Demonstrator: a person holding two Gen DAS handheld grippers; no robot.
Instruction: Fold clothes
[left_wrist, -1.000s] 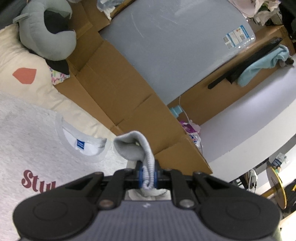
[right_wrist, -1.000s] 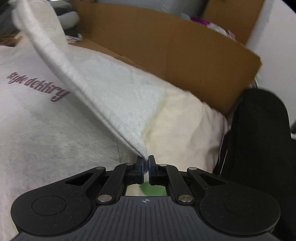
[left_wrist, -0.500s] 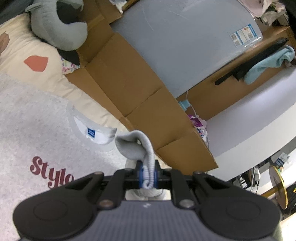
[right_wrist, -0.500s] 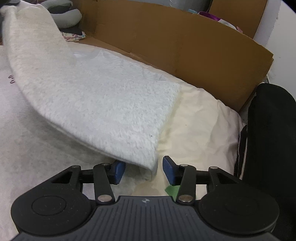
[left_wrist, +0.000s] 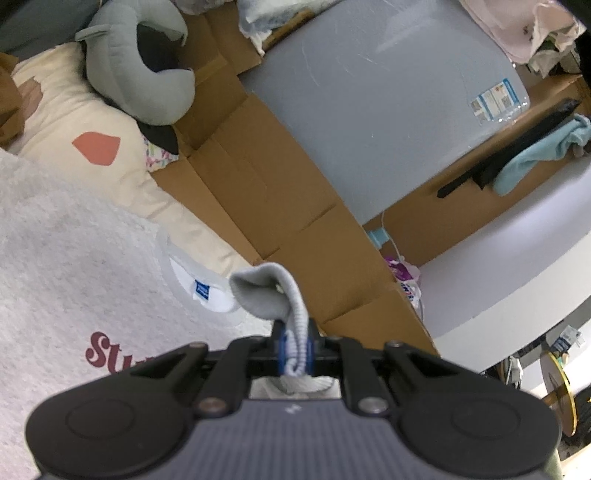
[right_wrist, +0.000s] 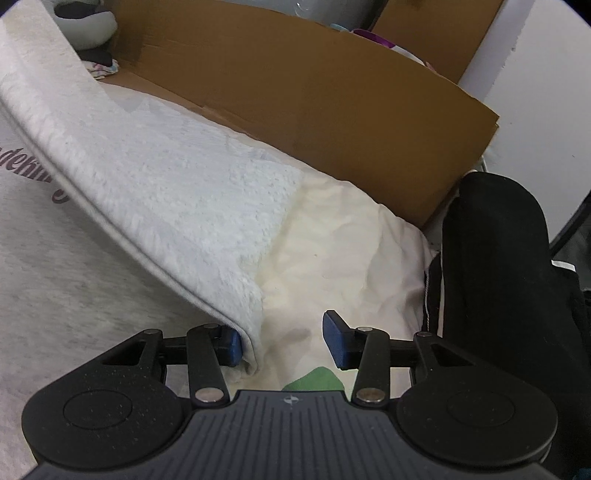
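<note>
Right gripper (right_wrist: 282, 341) newly apart, sweatshirt (right_wrist: 177, 192) hem released; left gripper (left_wrist: 295, 347) clamped on ribbed cuff (left_wrist: 291, 325).

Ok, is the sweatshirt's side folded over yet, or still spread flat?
Folded over: the sweatshirt has its side panel turned fleece-up onto the front. The right gripper has just been opening; nothing pinched.

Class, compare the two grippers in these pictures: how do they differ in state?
1. The left gripper is shut; the right gripper is open, its jaws having just been opening.
2. The left pinches the sweatshirt's ribbed cuff; the right grips nothing, the folded-over edge only lying against one pad.
Both have blue pads.
</note>
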